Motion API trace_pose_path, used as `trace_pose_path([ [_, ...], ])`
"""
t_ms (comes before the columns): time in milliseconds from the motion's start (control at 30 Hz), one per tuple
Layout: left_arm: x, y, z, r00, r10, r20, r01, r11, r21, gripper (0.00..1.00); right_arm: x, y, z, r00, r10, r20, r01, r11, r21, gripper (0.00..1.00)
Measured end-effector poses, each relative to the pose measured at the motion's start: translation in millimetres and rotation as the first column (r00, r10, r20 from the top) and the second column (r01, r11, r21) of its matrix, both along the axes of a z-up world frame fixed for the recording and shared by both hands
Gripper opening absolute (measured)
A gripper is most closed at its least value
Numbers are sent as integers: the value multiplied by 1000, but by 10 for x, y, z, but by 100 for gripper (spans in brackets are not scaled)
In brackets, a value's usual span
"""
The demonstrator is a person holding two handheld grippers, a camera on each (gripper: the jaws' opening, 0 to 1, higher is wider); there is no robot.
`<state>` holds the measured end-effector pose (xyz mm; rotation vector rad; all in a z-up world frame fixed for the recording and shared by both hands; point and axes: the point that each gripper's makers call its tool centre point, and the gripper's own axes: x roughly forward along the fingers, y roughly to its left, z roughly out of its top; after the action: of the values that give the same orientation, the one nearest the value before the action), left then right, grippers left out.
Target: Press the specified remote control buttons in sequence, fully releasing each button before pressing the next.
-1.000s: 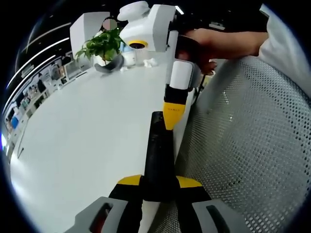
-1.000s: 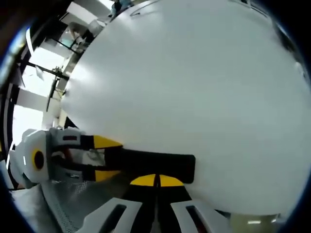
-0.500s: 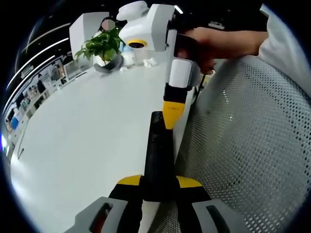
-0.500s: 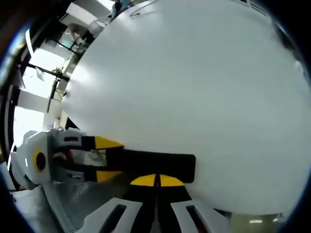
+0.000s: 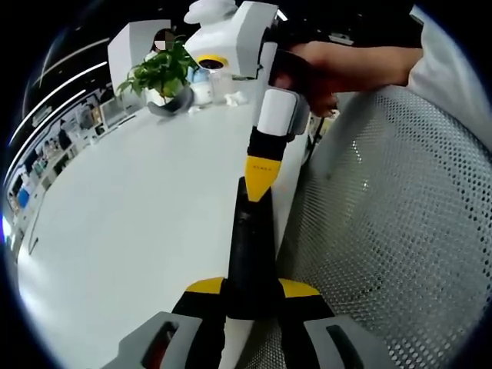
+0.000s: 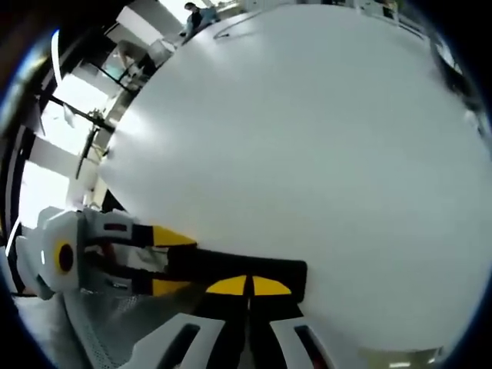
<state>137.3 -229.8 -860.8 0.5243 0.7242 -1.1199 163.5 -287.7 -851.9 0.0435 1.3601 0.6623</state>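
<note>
Here, in left gripper view: left gripper [image 5: 250, 288], yellow-tipped, jaws clamped on near end of black remote control [image 5: 252, 246]. Remote long and narrow, lying along near edge of white table [image 5: 138, 223], pointing away from the camera. Right gripper [image 5: 259, 181] entering from above, yellow tips pressed together, tip at or just over the remote's far end; actual contact not discernible. Held by a hand [image 5: 323, 69] with a white sleeve [image 5: 450, 65] behind. Beside the remote, off the table edge: white perforated mesh surface [image 5: 392, 231], curved. At far end of the table from the remote: potted green plant [image 5: 160, 73], small white items [image 5: 237, 98] near it, large white box-shaped unit [image 5: 134, 46] behind the plant. Shelving [image 5: 46, 146] further off, beyond the table.

In right gripper view: right gripper [image 6: 247, 285], yellow tips closed against each other, nothing between them, resting at the remote control [image 6: 231, 269], seen crosswise at the table [image 6: 307, 154] edge. Left gripper [image 6: 165, 261] at the remote's left end, its two yellow tips either side of the black body, white housing with yellow ring behind. Mesh surface [image 6: 100, 330] below the remote. A person [image 6: 192, 14] standing beyond the table's far side, small and indistinct.
</note>
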Motion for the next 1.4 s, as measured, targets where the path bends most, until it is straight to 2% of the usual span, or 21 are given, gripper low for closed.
trace_pose_path([
  [733, 15, -10, 2, 1000, 2, -15, -2, 1000, 7, 25, 26, -8, -20, 1000, -13, 19, 13, 1000, 11, 0],
  [933, 12, -5, 3, 1000, 5, -18, -5, 1000, 9, 25, 19, -3, -16, 999, 16, 44, -16, 1000, -7, 0],
  [1267, 5, 27, 16, 999, 19, -47, -17, 999, 29, 25, 18, 0, -11, 999, 19, 41, -19, 1000, 3, 0],
  [1400, 53, 70, 20, 999, 31, -31, -29, 998, 51, 25, 32, 6, -10, 998, 31, 62, -31, 1000, -6, 0],
])
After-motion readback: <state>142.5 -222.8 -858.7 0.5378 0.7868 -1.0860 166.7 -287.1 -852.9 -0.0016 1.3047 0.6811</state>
